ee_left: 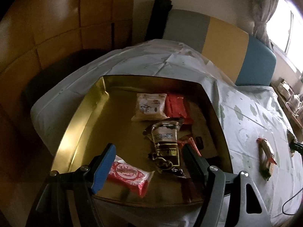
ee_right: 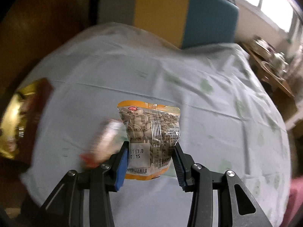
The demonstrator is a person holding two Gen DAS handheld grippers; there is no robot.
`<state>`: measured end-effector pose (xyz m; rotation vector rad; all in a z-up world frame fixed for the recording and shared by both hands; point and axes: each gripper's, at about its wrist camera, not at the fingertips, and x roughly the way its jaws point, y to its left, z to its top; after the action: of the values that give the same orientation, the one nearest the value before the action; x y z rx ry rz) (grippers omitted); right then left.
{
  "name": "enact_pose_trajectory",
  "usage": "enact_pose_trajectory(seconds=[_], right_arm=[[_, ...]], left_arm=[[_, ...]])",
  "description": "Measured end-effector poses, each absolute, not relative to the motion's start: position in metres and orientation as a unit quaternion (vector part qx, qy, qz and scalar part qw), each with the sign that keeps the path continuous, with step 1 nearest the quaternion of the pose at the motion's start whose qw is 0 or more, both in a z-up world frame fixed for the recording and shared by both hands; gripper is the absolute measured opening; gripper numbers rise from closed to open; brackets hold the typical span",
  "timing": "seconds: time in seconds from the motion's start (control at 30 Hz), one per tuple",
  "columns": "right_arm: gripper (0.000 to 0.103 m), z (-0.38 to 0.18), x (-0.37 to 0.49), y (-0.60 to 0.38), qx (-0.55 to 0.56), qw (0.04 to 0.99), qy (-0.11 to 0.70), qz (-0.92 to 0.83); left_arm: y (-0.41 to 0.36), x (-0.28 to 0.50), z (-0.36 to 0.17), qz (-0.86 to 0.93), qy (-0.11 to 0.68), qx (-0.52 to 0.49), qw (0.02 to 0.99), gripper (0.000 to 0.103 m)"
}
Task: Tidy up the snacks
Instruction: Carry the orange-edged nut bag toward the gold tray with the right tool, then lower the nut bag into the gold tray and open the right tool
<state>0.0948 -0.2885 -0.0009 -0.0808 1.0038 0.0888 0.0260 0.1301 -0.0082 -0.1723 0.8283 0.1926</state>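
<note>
Right hand-held gripper (ee_right: 150, 152): clamped on the seed packet (ee_right: 149, 132), lifted over the worktop (ee_right: 208, 113).
Left hand-held gripper (ee_left: 149, 147): apart, empty, above the tin (ee_left: 79, 124) of snacks.
Blurred: wrapper (ee_right: 102, 141) left of the right fingers.

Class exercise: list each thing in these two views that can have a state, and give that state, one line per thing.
left gripper: open, empty, over the tin.
right gripper: shut on the seed packet.
seed packet: sealed, held clear of the tablecloth.
gold tin: lidless, holding several packets.
red-and-white packet: sealed, lying in the tin.
wrapped bar: lying on the tablecloth, outside the tin.
</note>
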Motion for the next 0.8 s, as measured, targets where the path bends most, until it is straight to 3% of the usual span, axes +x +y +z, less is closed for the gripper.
enact_pose_trajectory(seconds=[0.47,0.8], right_arm=[[0.045,0.014,0.085,-0.079,-0.026,0.843,0.452,0.289],[0.048,-0.028,0.084,-0.002,-0.063,0.819,0.480,0.309]], left_arm=[[0.175,0.018,-0.005,0.146,0.390,-0.111,0.902,0.073],[0.178,0.017,-0.015,0.143,0.402,-0.108,0.898,0.073]])
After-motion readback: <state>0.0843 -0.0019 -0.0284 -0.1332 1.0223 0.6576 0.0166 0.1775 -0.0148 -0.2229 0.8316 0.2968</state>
